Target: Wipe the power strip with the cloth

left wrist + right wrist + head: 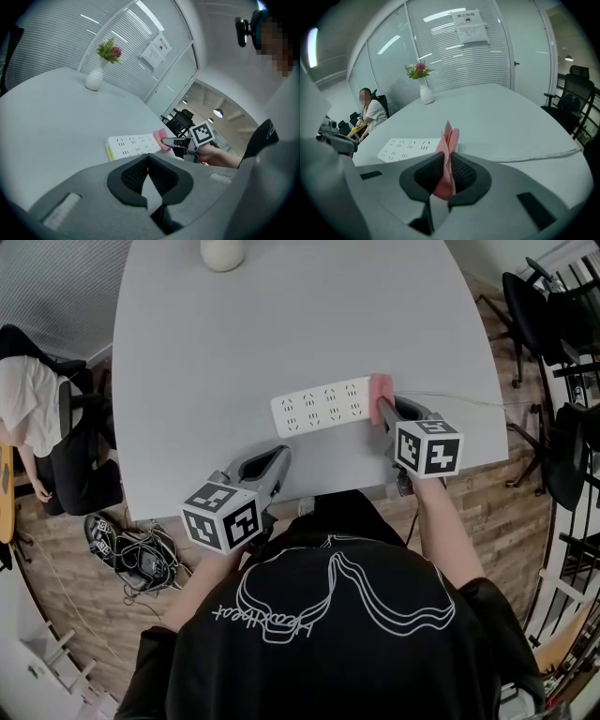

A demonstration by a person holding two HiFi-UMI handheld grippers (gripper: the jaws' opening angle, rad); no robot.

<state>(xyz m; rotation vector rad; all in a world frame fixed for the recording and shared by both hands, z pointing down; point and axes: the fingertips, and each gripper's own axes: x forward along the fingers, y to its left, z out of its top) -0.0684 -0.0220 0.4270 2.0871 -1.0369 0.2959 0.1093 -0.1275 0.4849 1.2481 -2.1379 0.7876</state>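
Observation:
A white power strip (322,406) lies flat on the grey table (281,324), its thin cord running off to the right. My right gripper (383,414) is shut on a folded pink cloth (380,397), which rests against the strip's right end. In the right gripper view the pink cloth (448,154) stands pinched between the jaws, the power strip (410,149) just left of it. My left gripper (279,457) hovers near the table's front edge, shut and empty, a short way in front of the strip's left half. The left gripper view shows the power strip (133,146) and pink cloth (161,139) beyond it.
A white vase (223,253) with flowers stands at the table's far side. Black office chairs (548,324) sit to the right. A seated person (33,418) and a tangle of cables (131,554) on the wooden floor are to the left.

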